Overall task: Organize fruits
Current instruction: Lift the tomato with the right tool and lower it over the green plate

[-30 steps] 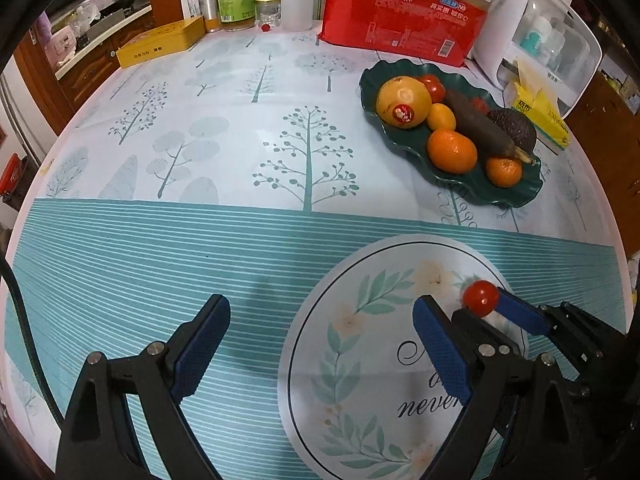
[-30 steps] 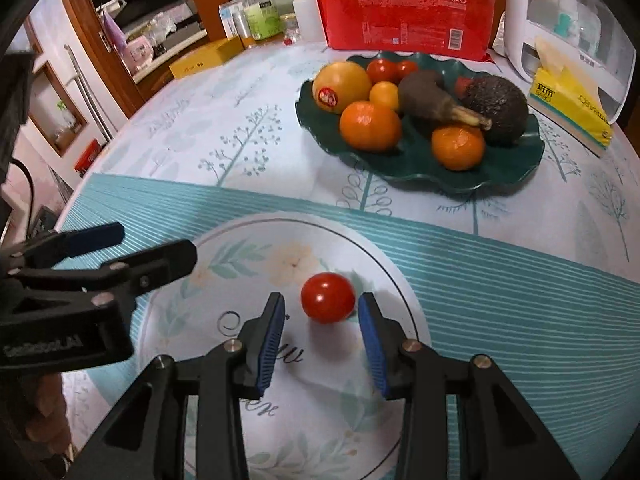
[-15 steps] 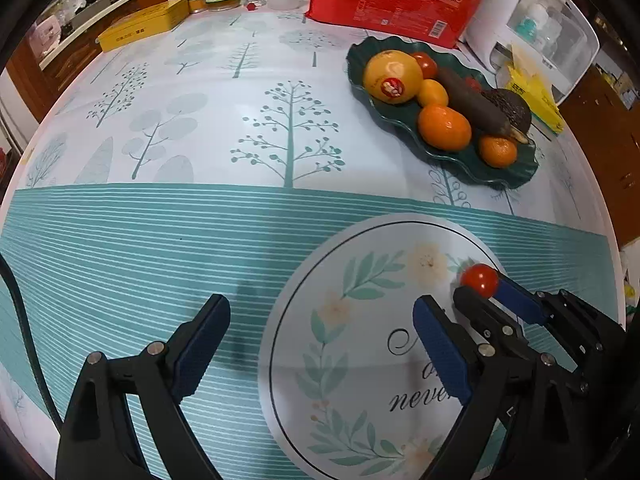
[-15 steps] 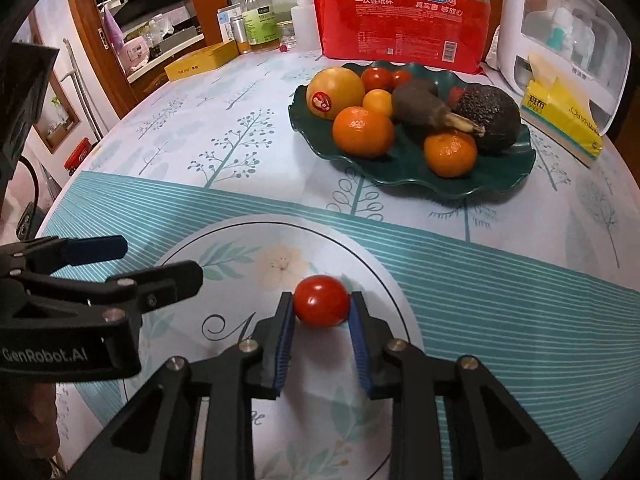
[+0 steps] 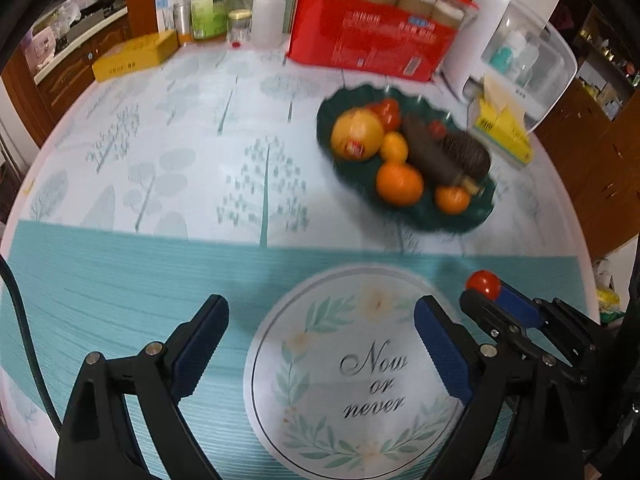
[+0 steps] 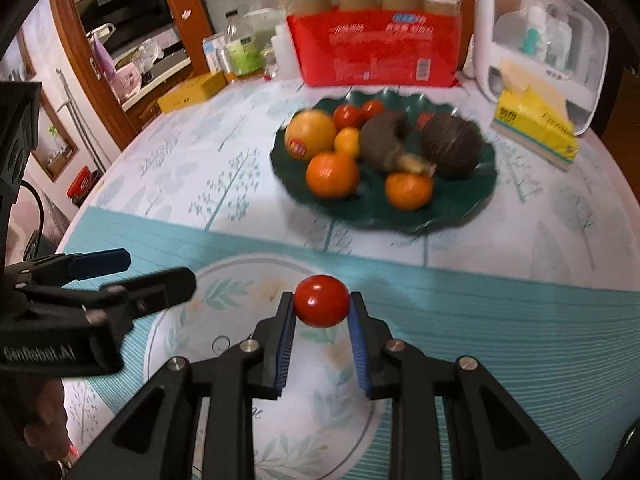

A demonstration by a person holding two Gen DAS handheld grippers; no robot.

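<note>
A small red tomato (image 6: 322, 306) is pinched between the blue pads of my right gripper (image 6: 322, 308), lifted a little above the tablecloth; the same tomato (image 5: 483, 283) shows at the right of the left wrist view, in the right gripper (image 5: 486, 294). My left gripper (image 5: 320, 332) stands wide open over the round "Now or never" print with nothing between its fingers; it also appears at the left of the right wrist view (image 6: 120, 276). Farther back sits a dark green plate (image 6: 460, 212) holding oranges, a yellow grapefruit, tomatoes and dark fruits.
Behind the plate stand a red carton (image 6: 376, 58), a white appliance (image 6: 540, 36) and a yellow tissue pack (image 6: 536, 128). A yellow box (image 5: 134, 56) and bottles (image 5: 208, 12) line the far left edge. The table drops off at the right.
The right gripper's jaws closed on the tomato, which lay on the cloth, and raised it. Both grippers have risen, so the table looks farther away.
</note>
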